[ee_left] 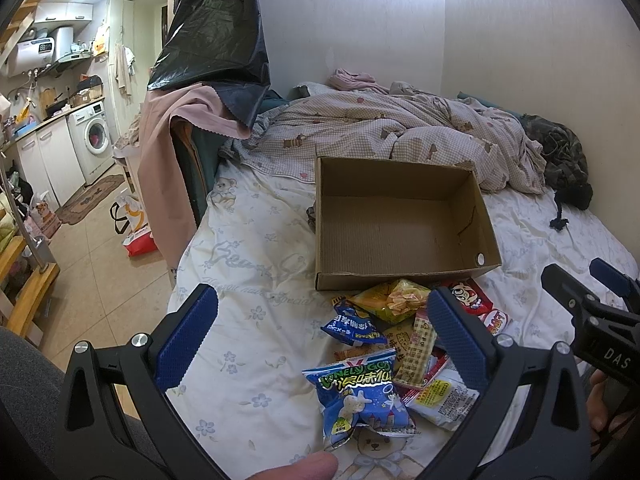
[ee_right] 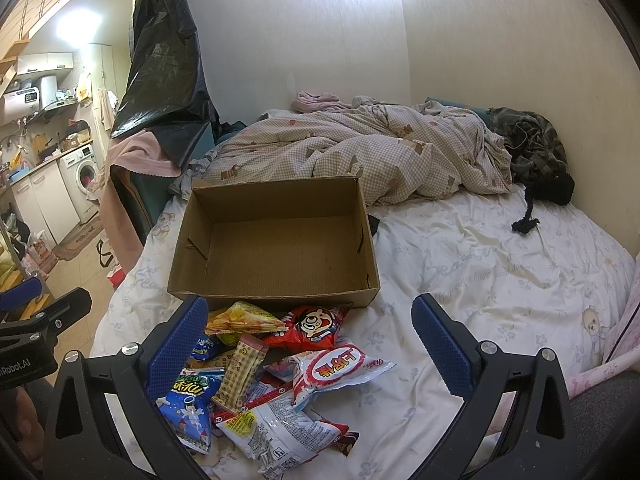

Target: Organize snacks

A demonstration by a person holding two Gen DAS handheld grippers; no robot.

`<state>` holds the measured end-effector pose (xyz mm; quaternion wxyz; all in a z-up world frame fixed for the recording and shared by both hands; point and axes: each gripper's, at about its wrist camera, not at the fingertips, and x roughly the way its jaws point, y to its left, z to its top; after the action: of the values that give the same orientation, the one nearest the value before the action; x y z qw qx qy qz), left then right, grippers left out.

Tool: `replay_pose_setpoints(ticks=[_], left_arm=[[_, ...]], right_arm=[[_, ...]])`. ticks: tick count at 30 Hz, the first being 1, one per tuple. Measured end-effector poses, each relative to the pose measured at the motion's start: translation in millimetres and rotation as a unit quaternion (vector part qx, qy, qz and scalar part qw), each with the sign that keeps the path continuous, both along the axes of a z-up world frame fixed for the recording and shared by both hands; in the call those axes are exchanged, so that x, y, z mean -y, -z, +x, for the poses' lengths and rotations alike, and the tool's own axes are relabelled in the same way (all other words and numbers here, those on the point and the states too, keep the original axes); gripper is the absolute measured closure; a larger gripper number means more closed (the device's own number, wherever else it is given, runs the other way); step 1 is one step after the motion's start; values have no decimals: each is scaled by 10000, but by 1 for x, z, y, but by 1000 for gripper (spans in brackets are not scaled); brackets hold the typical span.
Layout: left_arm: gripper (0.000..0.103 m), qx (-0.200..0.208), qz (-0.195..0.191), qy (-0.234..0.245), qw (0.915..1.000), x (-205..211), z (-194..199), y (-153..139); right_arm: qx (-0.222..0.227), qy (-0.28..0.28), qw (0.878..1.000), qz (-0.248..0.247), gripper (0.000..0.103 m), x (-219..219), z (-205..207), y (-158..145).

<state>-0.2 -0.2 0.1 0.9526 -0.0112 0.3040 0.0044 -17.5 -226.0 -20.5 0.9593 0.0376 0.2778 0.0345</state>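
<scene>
An empty brown cardboard box [ee_left: 404, 220] [ee_right: 276, 240] lies open on the bed. In front of it is a heap of snack packets: a blue rice-cracker bag [ee_left: 360, 396] [ee_right: 190, 408], a yellow bag [ee_left: 394, 298] [ee_right: 244, 320], a red cartoon bag [ee_right: 310, 326] [ee_left: 468, 296], a white and red bag [ee_right: 336, 368], a beige wafer stick [ee_left: 418, 344] [ee_right: 240, 368]. My left gripper [ee_left: 320, 332] hangs open above the heap's left side. My right gripper [ee_right: 308, 336] hangs open above the heap, holding nothing; its fingers [ee_left: 568, 292] show in the left wrist view.
A crumpled checked duvet [ee_right: 360, 148] and dark clothes [ee_right: 536, 152] lie behind the box by the wall. White floral sheet [ee_right: 480, 264] stretches to the right. A black bag [ee_left: 216, 32] and pink cloth [ee_left: 172, 128] hang at the bed's left edge; a kitchen floor lies beyond.
</scene>
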Motion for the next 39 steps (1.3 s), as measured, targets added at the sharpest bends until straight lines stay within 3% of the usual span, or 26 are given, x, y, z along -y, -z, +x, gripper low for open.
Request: replay_pose_setpoints(ticks=[39], left_arm=[[0,0,2,21,10000,-3,-3,1]], right_arm=[[-44,-28,10000,12,0,0,0,2]])
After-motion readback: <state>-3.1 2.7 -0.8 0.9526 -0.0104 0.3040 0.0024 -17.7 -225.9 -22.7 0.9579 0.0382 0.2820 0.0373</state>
